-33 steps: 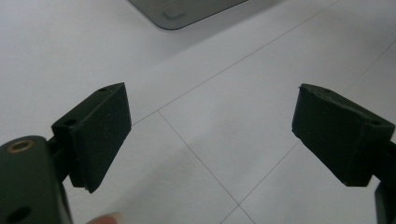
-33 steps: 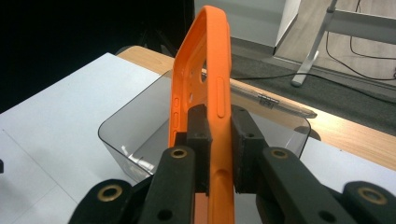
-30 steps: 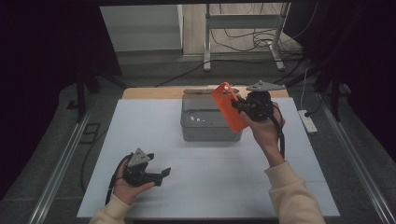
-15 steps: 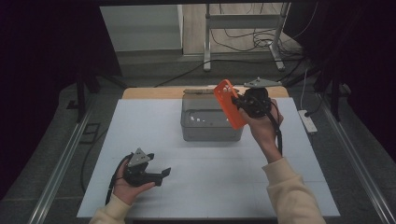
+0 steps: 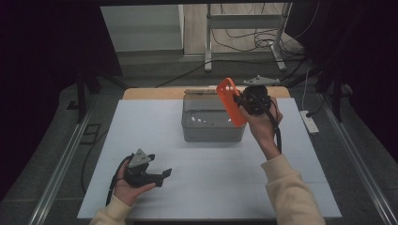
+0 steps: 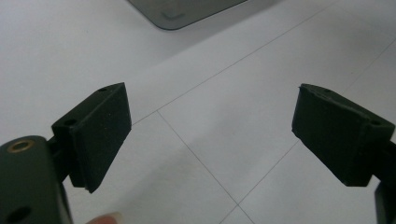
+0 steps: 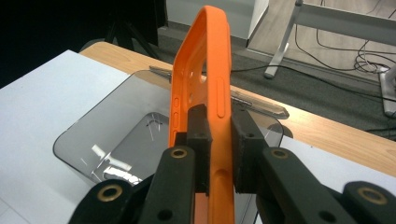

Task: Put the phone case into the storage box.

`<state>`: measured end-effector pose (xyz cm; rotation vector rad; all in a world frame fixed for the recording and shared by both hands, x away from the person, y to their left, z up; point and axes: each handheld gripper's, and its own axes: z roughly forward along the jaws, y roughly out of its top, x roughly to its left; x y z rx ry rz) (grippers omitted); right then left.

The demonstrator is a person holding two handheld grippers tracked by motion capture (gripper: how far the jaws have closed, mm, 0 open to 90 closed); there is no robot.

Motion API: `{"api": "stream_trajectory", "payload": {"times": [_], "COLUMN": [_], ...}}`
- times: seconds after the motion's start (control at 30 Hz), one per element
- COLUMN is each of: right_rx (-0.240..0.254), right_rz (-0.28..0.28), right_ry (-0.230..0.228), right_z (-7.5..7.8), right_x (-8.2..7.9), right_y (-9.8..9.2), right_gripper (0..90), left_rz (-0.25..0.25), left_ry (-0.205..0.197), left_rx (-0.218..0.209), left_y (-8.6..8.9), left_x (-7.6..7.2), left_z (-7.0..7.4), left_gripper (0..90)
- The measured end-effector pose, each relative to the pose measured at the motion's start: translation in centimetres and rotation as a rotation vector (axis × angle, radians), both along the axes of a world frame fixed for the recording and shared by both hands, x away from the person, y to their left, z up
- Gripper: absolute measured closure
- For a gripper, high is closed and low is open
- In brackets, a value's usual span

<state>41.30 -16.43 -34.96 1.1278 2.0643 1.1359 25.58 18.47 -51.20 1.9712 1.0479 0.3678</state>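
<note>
An orange phone case (image 5: 231,102) hangs tilted in the air above the right end of a clear grey plastic bin (image 5: 212,125), with my right gripper (image 5: 244,101) shut on it. In the right gripper view both pads clamp the case (image 7: 201,79) edge-on over the bin (image 7: 135,135). My left gripper (image 5: 162,174) rests low near the table's front left, held in a hand. Its jaws stand wide apart (image 6: 210,126) with only white table between them.
A white table top (image 5: 141,140) lies on a wooden desk (image 5: 155,93). A thin metal tool (image 7: 252,100) lies behind the bin on the wood. A power strip (image 5: 309,123) sits off the table's right edge. Cables and a frame stand on the floor behind.
The right gripper has tipped the orange case slightly more upright over the bin. The left gripper has stayed where it was.
</note>
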Motion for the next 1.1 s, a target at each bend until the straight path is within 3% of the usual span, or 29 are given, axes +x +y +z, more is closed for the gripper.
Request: {"api": "stream_trajectory", "payload": {"times": [1.1], "right_rx": [-0.006], "right_rz": [-0.089], "right_ry": [0.021], "right_z": [-1.3], "right_x": [2.5], "right_y": [0.1], "right_gripper": [80.3], "left_rz": [-0.003], "left_ry": [-0.001], "left_rx": [-0.001], "left_y": [0.0], "left_x": [0.0], "left_z": [0.0], "left_gripper": [11.7]}}
